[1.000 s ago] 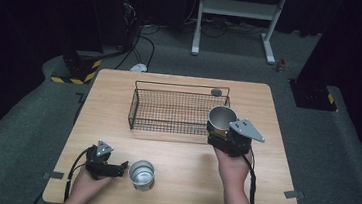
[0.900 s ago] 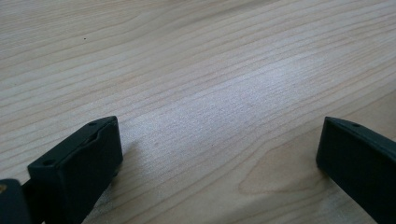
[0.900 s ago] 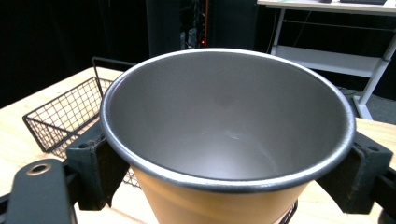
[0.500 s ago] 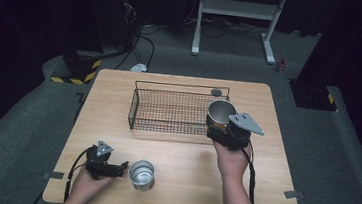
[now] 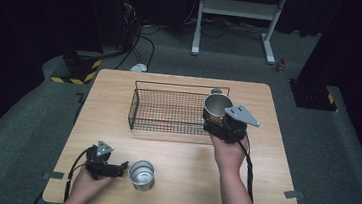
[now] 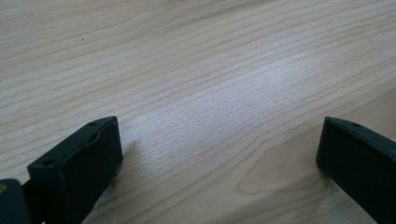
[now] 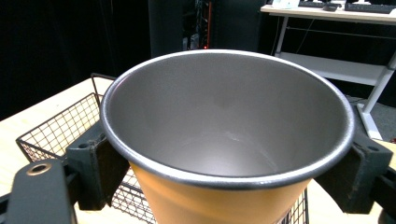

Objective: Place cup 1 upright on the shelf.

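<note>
My right gripper (image 5: 217,121) is shut on a steel cup (image 5: 217,106) with an orange outside (image 7: 224,140), held upright above the right end of the black wire basket (image 5: 168,112). Its black jaws press the cup's two sides below the rim. A second steel cup (image 5: 141,174) stands upright on the table near the front edge. My left gripper (image 5: 121,168) lies low on the table just left of that cup, open, with bare wood (image 6: 210,107) between its fingers (image 6: 79,163).
The wooden table (image 5: 274,156) has the basket at its back middle. A small round grey thing (image 5: 216,91) sits behind the basket's far right corner. The floor around holds cables, a striped block (image 5: 73,74) and a white desk frame (image 5: 237,17).
The right gripper has carried the orange cup left and a little away from me, from beside the basket's right end to over its edge. The left gripper and the front cup have stayed put.
</note>
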